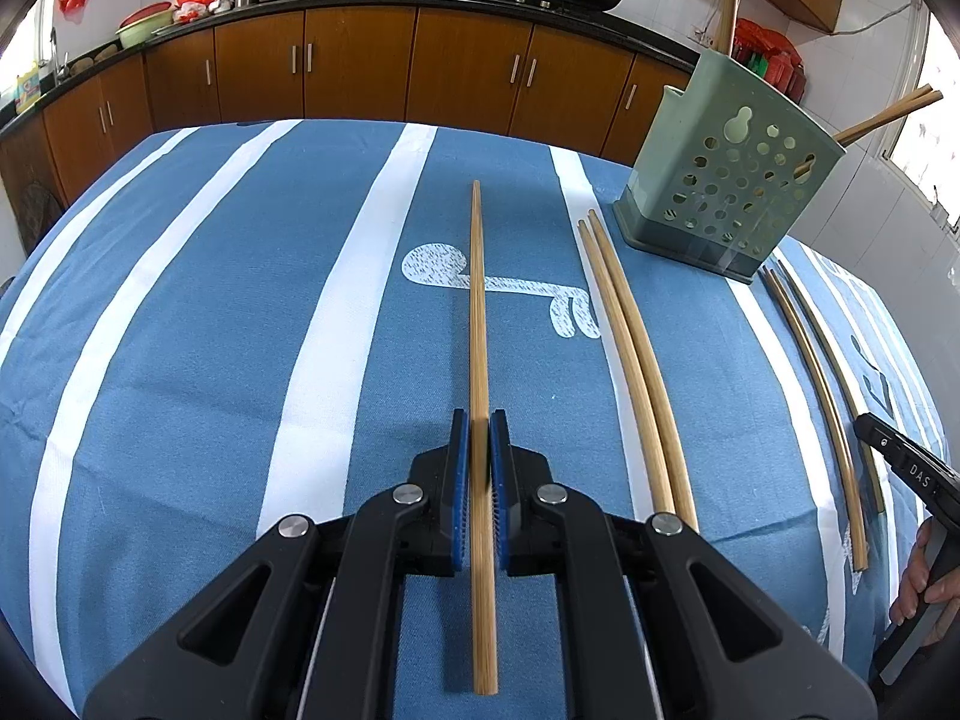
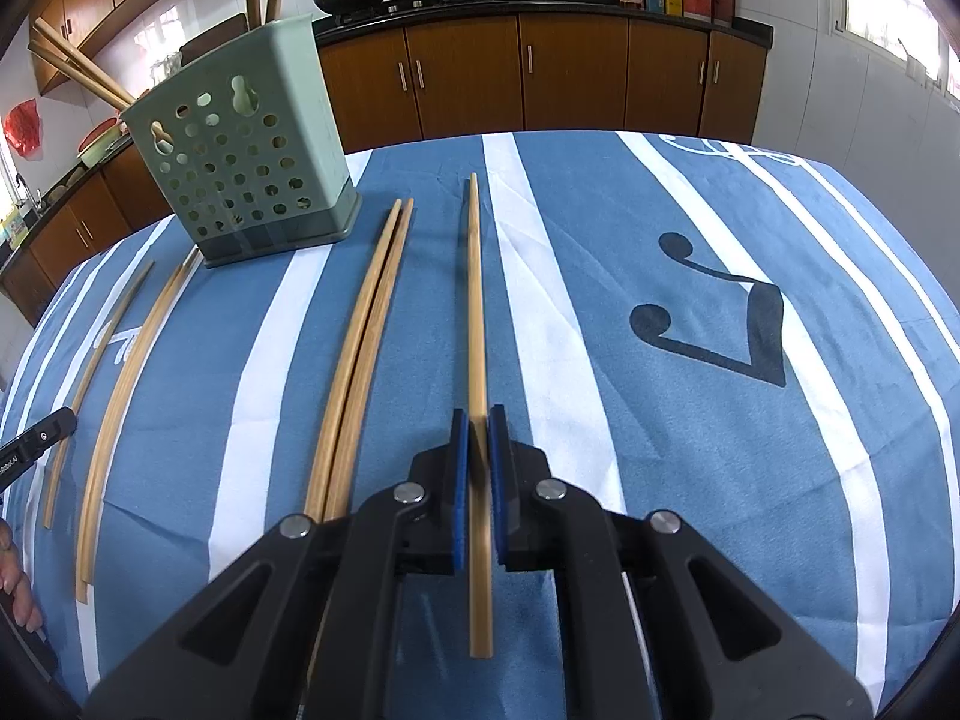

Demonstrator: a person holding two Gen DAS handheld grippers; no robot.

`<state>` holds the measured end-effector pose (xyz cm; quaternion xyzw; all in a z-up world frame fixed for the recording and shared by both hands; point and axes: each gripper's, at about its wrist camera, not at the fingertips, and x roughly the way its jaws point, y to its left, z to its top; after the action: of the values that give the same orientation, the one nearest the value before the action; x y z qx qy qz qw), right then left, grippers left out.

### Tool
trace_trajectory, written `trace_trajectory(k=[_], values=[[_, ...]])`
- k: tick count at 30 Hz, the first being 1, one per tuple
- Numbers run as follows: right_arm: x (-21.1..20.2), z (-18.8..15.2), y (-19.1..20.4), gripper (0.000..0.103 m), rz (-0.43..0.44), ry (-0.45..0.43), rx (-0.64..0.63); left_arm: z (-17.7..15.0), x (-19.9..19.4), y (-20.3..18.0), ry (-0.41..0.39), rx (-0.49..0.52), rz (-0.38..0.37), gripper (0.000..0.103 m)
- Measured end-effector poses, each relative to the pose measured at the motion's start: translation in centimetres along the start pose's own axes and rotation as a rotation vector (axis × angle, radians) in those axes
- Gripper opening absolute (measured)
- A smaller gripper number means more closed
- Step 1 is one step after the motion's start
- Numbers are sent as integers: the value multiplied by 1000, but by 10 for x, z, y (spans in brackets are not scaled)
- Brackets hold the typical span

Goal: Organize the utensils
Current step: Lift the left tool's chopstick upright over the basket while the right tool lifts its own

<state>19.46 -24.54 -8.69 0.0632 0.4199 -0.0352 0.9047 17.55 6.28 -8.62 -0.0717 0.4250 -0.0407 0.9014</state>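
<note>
A single bamboo chopstick (image 1: 477,300) runs lengthwise through the left gripper (image 1: 480,450), whose blue-padded jaws are clenched on its thicker half. Its thin tip points away across the bench (image 1: 210,300), which carries a blue cloth with white stripes. The right gripper (image 2: 479,450) grasps a second chopstick (image 2: 475,300) in the same way. A grip along the shaft keeps each stick in line with its gripper, which should make it easy to aim tip-first or butt-first into the green perforated chopstick holder (image 1: 720,180). That holder stands at the far side of the bench, between the two grippers, with a few chopsticks (image 1: 888,114) already leaning out of it. Whether either held stick is clear of the cloth I cannot tell.

Between the grippers four more chopsticks lie loose, pointing toward the holder and seemingly waiting their turn. The left wrist view shows a close pair (image 1: 624,348) just beside its gripper and two more sticks (image 1: 822,372) farther right. It alone shows the right hand (image 1: 924,576) on the other gripper's handle. The right wrist view shows its own side: the pair nearest it (image 2: 366,348) lies touching, and the farther two (image 2: 114,396) lie apart.
</note>
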Motion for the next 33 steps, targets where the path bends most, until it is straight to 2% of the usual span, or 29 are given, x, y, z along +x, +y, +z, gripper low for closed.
trace_trajectory(k=[15, 24, 26, 33], values=[[-4, -6, 0, 10, -13, 1, -11, -12, -10, -2, 2, 20, -1, 8], [-8, -5, -3, 7, 0, 7, -12, -14, -11, -9, 8, 62, 34, 7], [-17, -4, -5, 7, 8, -18, -3, -15, -15, -9, 13, 64, 28, 7], [-52, 11, -14, 7, 32, -118, 29, 2, -53, -8, -94, 47, -10, 7]])
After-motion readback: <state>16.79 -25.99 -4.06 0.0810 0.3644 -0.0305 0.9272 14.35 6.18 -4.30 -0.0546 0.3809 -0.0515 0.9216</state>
